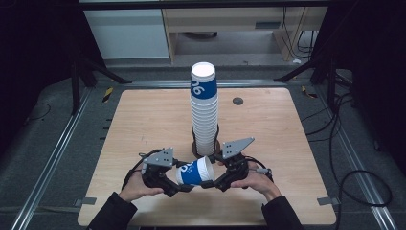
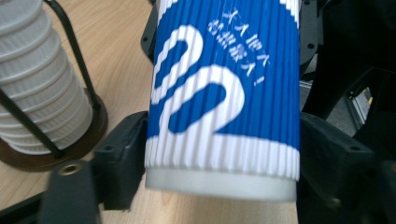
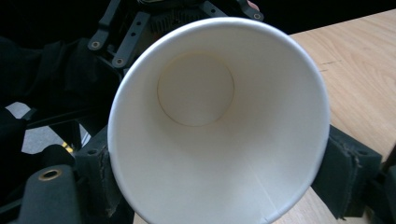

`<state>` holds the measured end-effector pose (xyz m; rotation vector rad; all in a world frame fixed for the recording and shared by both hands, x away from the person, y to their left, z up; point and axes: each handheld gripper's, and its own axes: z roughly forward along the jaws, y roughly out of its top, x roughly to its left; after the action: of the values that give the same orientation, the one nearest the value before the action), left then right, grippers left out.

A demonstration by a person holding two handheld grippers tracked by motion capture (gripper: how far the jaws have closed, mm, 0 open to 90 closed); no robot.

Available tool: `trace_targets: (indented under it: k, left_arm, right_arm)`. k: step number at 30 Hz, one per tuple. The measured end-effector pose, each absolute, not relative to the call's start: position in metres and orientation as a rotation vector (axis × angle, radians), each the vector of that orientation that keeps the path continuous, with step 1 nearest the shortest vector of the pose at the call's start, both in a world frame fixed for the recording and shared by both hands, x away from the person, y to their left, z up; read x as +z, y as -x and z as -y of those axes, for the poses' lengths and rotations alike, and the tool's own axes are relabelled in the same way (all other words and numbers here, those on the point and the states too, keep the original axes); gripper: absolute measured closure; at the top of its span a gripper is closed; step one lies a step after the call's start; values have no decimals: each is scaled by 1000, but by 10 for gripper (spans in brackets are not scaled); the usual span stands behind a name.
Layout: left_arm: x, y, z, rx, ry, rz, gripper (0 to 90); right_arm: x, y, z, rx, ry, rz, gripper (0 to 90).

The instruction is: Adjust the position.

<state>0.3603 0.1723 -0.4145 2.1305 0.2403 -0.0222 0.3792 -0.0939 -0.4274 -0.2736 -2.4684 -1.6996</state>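
Observation:
A blue and white ribbed paper cup (image 1: pixel 195 172) lies on its side just above the table's front middle, held between both grippers. My left gripper (image 1: pixel 178 186) is shut on its base end; in the left gripper view the cup (image 2: pixel 224 93) sits between the two black jaws of that gripper (image 2: pixel 222 158). My right gripper (image 1: pixel 212 183) is shut on the mouth end, and the right gripper view looks into the white open cup (image 3: pixel 205 135), held by that gripper (image 3: pixel 219 182). A tall stack of cups (image 1: pixel 204 110) stands upright in a wire holder (image 2: pixel 70 149) right behind.
The light wooden table (image 1: pixel 143 120) has a small dark round disc (image 1: pixel 237 101) at the back right. Metal rails (image 1: pixel 57 153) run along both sides of it, and cables (image 1: pixel 344 143) lie on the floor to the right.

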Motion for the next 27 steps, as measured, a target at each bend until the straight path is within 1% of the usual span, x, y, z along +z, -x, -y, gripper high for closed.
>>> trace_targets:
  k: [5,10,13,18,21,24,27]
  left_arm:
    - [-414,-362,-175,-25,-2145,-266,176]
    - [-424,-363,-167,-26,-2271,-287,164]
    - [-431,-362,-160,-37,-2353,-257,169]
    - [-439,-358,-149,-47,-2434,-218,189]
    - [-441,-358,-147,-55,-2449,-207,215]
    - [-441,-357,-147,-56,-2450,-202,273]
    - [-440,-357,-148,-39,-2444,-207,278]
  right_arm:
    - [-423,-380,101,-1684,290,2521,171]
    - [-426,-378,96,-1562,274,2643,168]
    - [-431,-375,88,-1481,244,2692,167]
    - [-436,-371,76,-1411,188,2718,167]
    - [-437,-369,72,-1406,170,2714,167]
    - [-437,-369,70,-1410,161,2718,166]
    - [-437,-369,71,-1419,171,2719,157]
